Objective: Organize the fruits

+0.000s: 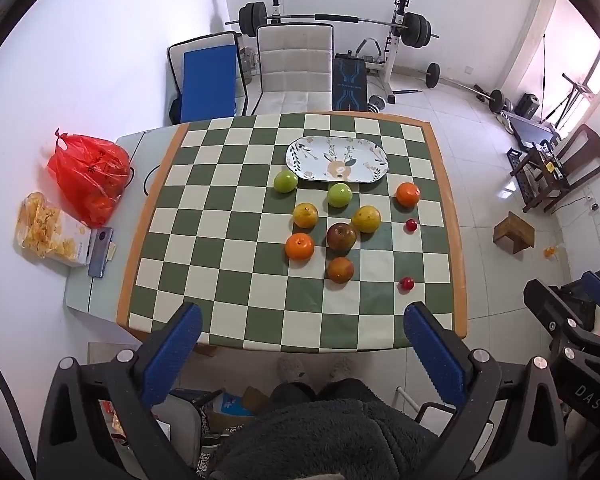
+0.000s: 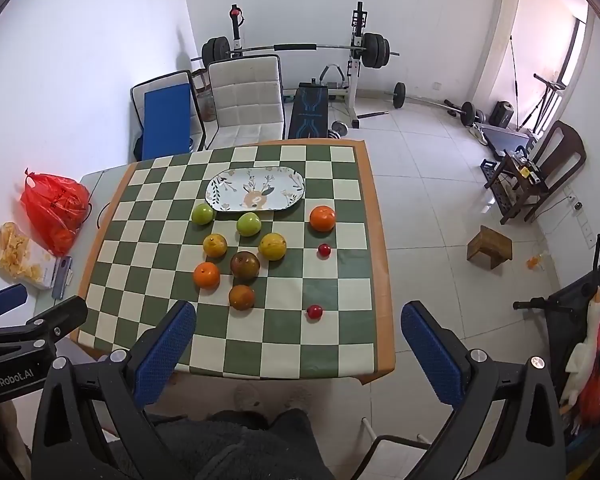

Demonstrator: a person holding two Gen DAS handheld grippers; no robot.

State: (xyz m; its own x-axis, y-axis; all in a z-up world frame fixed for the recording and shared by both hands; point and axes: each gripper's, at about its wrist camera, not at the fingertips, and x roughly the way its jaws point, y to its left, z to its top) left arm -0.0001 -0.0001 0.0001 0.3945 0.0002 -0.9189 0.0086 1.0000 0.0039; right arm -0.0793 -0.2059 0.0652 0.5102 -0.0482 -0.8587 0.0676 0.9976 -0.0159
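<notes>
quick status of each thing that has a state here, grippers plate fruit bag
left gripper: open, holding nothing
right gripper: open, holding nothing
plate: no fruit on it
fruits: loose on the checkered cloth, none on the plate
red bag: tied shut, off the cloth

Both your wrist cameras look steeply down from well above the counter's (image 1: 168, 184) near edge, facing the far wall. Your left view sits further left, so the fruit lies right of its centre; your right view sits further right, with bare floor (image 2: 440, 208) beside the counter. Both share the whole counter top, the plate (image 1: 337, 159) and the gym gear behind.
</notes>
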